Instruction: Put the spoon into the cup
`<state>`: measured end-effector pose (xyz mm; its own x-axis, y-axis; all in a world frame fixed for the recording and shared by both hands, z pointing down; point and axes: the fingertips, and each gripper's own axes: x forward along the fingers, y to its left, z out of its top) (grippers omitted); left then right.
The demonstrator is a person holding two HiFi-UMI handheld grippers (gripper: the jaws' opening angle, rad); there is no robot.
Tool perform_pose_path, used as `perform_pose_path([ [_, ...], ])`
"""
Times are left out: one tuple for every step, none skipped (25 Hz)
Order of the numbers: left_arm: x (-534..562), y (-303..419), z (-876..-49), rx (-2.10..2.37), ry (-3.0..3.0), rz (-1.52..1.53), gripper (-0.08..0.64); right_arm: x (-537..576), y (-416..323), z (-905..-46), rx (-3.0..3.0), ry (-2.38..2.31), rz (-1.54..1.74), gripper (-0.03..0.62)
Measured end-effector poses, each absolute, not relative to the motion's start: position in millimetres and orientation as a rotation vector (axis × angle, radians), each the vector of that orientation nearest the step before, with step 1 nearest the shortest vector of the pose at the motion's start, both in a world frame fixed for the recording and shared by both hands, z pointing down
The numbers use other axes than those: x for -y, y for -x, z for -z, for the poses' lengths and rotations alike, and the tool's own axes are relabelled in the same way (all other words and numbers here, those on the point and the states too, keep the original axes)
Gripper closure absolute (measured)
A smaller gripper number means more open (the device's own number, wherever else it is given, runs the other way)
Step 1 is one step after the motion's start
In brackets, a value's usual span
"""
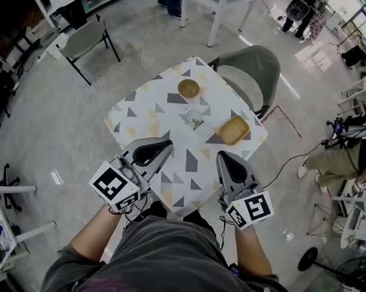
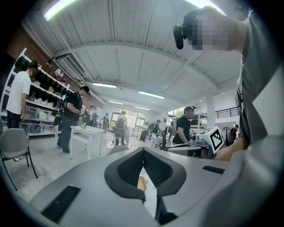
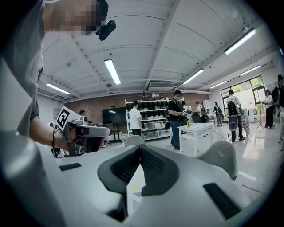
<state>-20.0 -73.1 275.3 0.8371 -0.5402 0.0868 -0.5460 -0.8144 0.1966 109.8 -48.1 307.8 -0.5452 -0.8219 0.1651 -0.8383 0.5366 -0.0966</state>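
On the patterned table (image 1: 140, 111), a small clear cup (image 1: 194, 118) stands near the middle. A thin pale thing lies by it, too small for me to tell as the spoon. My left gripper (image 1: 168, 146) hovers over the table's near left part, short of the cup, jaws closed together and empty. Over the near right edge my right gripper (image 1: 221, 155) is held the same way, shut on nothing. In the left gripper view the left gripper (image 2: 143, 150) points level across the room. The right gripper (image 3: 140, 147) in its own view does too.
A round brown bowl (image 1: 189, 88) sits at the table's far side and a square yellow dish (image 1: 234, 130) at its right. A grey chair (image 1: 252, 71) stands behind the table, another chair (image 1: 86, 39) far left. Several people stand by shelves and white tables.
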Motion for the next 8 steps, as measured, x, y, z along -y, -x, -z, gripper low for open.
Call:
perform_pose_path([
  [73.8,20.4,-275.7,0.839,-2.803,-0.040,0.545,48.8,-109.3,-308.2,2.665,-1.444,-0.251,0.572],
  [74.7,20.9,-276.1,0.839,-2.802,-0.040,0.545,49.7,-108.9,-308.8,2.664,-1.443,-0.252,0.572],
  [75.8,21.3,-276.7,0.838,-2.801,-0.040,0.545,50.8,-108.5,-309.5,2.663,-1.443,-0.255,0.572],
  [76.9,21.6,-277.3,0.838,-2.801,-0.041,0.545,51.9,-108.1,-310.2,2.663,-1.443,-0.257,0.572],
  [78.1,21.8,-277.9,0.837,-2.801,-0.042,0.545,53.1,-107.8,-310.9,2.662,-1.443,-0.258,0.572],
  [79.2,22.0,-278.5,0.837,-2.801,-0.042,0.545,54.2,-107.5,-311.6,2.662,-1.443,-0.260,0.572],
  [80.3,22.3,-279.1,0.837,-2.801,-0.044,0.545,55.2,-107.2,-312.4,2.662,-1.443,-0.261,0.572],
  [81.3,22.6,-279.8,0.837,-2.800,-0.045,0.545,56.2,-106.8,-313.1,2.662,-1.442,-0.263,0.572],
])
